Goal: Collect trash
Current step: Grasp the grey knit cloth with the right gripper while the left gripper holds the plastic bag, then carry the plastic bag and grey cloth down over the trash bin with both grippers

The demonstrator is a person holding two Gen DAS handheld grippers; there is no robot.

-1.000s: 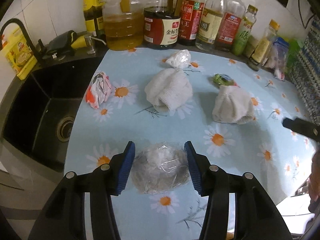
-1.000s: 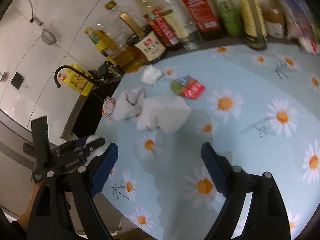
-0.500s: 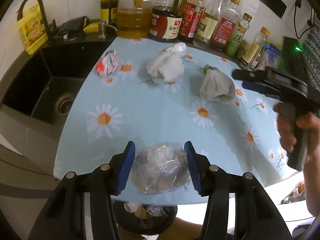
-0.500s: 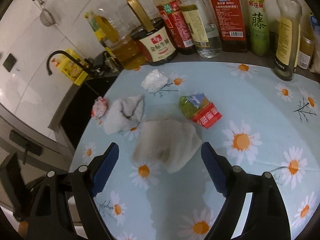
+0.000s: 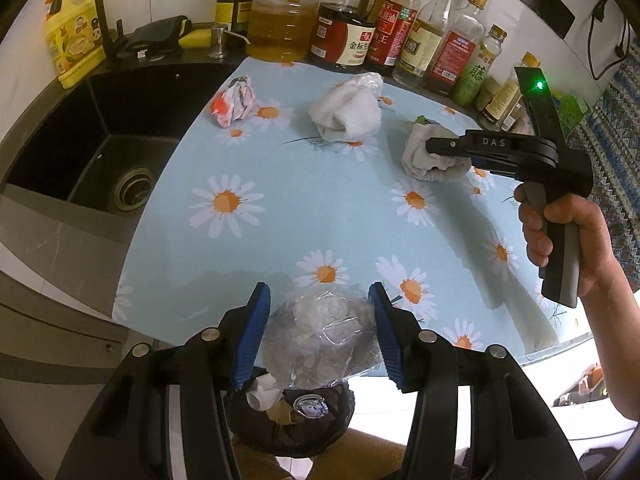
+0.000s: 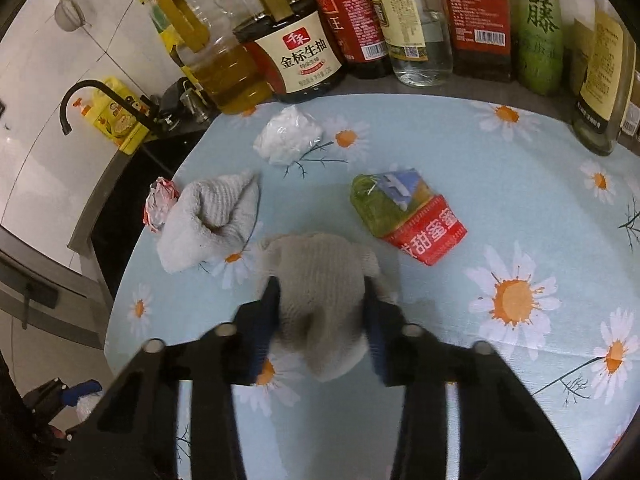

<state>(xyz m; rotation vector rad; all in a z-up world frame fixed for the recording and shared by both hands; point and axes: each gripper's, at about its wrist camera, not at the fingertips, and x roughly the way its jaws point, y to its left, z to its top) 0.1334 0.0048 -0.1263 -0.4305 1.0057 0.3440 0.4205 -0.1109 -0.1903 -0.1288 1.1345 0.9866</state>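
Note:
My left gripper (image 5: 319, 332) is shut on a crumpled clear plastic wrap (image 5: 320, 340) and holds it over a black trash bag (image 5: 292, 416) below the counter's front edge. My right gripper (image 6: 320, 312) is closed around a grey-beige cloth (image 6: 320, 284) on the daisy-print counter; it also shows in the left wrist view (image 5: 436, 148). Other trash lies on the counter: a red and white crumpled wrapper (image 5: 234, 100), a white plastic wad (image 6: 288, 138), and a green and red snack packet (image 6: 404, 216).
A second white cloth (image 6: 212, 220) lies left of the held one. Oil and sauce bottles (image 5: 348, 32) line the back wall. A black sink (image 5: 80, 152) with a tap is at the left. The counter (image 5: 320, 208) has a light blue daisy cover.
My left gripper drew back with the plastic wrap from the counter to above the trash bag. My right gripper moved forward over the counter and closed around the grey-beige cloth.

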